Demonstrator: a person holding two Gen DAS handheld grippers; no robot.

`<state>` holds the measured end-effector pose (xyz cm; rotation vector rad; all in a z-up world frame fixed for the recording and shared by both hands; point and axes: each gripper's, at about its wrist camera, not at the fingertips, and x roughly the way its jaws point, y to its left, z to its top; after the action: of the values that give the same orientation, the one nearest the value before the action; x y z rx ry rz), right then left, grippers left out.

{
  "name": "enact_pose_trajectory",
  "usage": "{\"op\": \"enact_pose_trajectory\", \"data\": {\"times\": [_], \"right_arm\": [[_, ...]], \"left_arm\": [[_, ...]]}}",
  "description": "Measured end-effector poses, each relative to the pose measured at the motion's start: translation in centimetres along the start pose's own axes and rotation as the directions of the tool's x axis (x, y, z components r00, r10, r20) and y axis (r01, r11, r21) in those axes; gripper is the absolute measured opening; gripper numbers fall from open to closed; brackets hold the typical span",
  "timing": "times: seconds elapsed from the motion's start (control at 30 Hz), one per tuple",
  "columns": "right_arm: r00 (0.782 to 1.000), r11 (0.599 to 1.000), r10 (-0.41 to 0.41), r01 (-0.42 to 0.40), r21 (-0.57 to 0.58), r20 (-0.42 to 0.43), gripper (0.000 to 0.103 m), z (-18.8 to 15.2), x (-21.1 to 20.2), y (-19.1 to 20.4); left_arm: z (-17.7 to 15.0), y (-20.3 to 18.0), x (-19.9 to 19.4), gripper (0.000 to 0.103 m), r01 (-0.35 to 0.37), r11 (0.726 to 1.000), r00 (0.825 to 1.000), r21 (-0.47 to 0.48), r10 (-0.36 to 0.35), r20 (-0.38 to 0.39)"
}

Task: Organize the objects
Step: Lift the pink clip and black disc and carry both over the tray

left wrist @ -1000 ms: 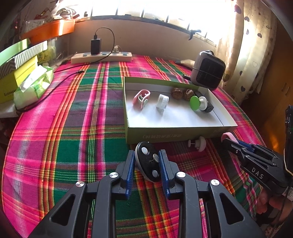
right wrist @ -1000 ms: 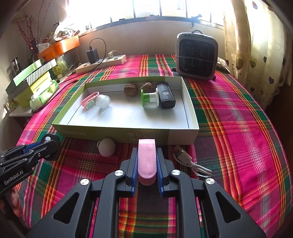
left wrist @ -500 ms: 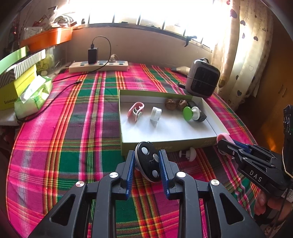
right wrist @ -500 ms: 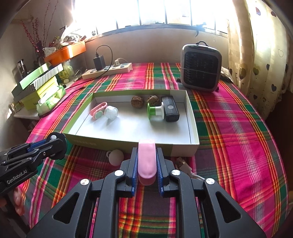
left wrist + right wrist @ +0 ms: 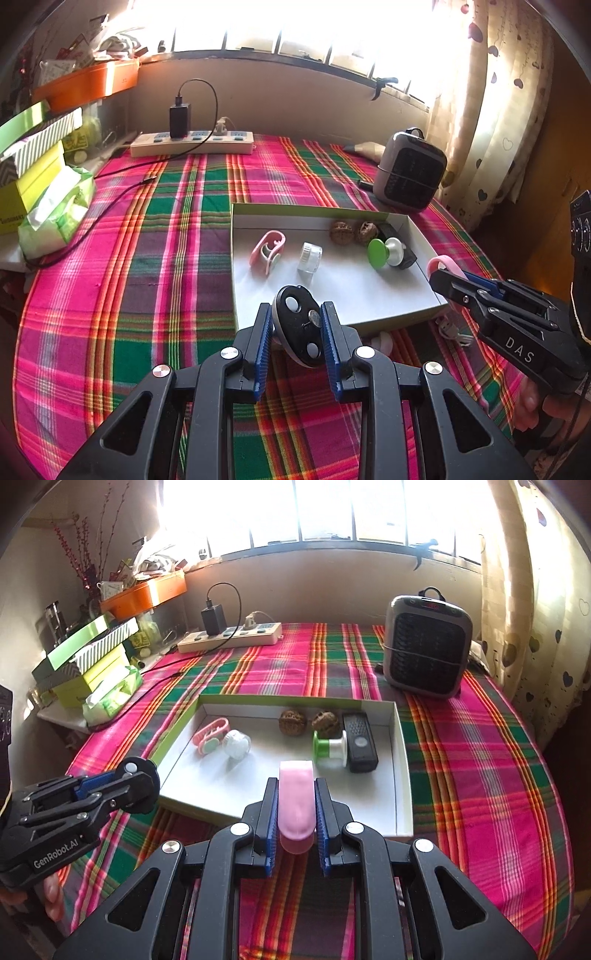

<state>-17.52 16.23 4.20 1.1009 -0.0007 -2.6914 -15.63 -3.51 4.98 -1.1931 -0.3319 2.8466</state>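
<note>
My left gripper (image 5: 297, 325) is shut on a black oval plug adapter (image 5: 298, 325) with white pins, held above the near edge of the shallow white box (image 5: 347, 295). My right gripper (image 5: 296, 805) is shut on a pink clip (image 5: 296, 801), also raised over the box's (image 5: 402, 775) near rim. In the left wrist view the right gripper (image 5: 448, 275) shows at the right with the pink clip (image 5: 441, 264). In the right wrist view the left gripper (image 5: 133, 782) appears at the left. Inside the box lie a pink clip (image 5: 267, 251), a clear cap (image 5: 309, 257), two walnuts (image 5: 352, 232), a green-and-white spool (image 5: 384, 253) and a black remote (image 5: 359, 746).
A grey heater (image 5: 426, 646) stands beyond the box at the right. A power strip (image 5: 192, 144) with a charger lies at the far edge. Stacked boxes and a tissue pack (image 5: 55, 214) sit at the left. A white cable (image 5: 452, 330) and a pale round piece (image 5: 382, 339) lie before the box.
Both grippers rose with their objects and drew closer over the box's near edge; the box now looks smaller and farther below.
</note>
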Motion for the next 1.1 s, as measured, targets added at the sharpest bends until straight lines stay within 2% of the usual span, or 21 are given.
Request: {"op": "enact_pose_trajectory", "data": {"times": [0.4, 0.7, 0.97, 1.1], "right_arm": [[0.994, 0.993, 0.107, -0.108, -0.052, -0.012, 0.019, 3.2, 2.9, 0.7], [0.986, 0.982, 0.148, -0.156, -0.107, -0.082, 0.019, 5.0, 6.3, 1.1], [0.965, 0.966, 0.227, -0.241, -0.098, -0.128, 0.019, 5.9, 8.8, 1.2], [0.962, 0.963, 0.229, -0.247, -0.112, -0.153, 0.019, 6.3, 9.7, 1.5]], "left_arm": [[1.3, 0.1, 2.8, 0.024, -0.003, 1.0, 1.0, -0.02, 0.002, -0.025], [1.9, -0.1, 4.2, 0.024, -0.009, 1.0, 0.999, -0.024, 0.008, -0.033], [2.2, -0.2, 5.3, 0.024, -0.012, 0.999, 0.999, -0.03, 0.011, -0.047], [2.3, -0.1, 5.8, 0.024, -0.017, 0.999, 0.998, -0.04, 0.015, -0.055]]}}
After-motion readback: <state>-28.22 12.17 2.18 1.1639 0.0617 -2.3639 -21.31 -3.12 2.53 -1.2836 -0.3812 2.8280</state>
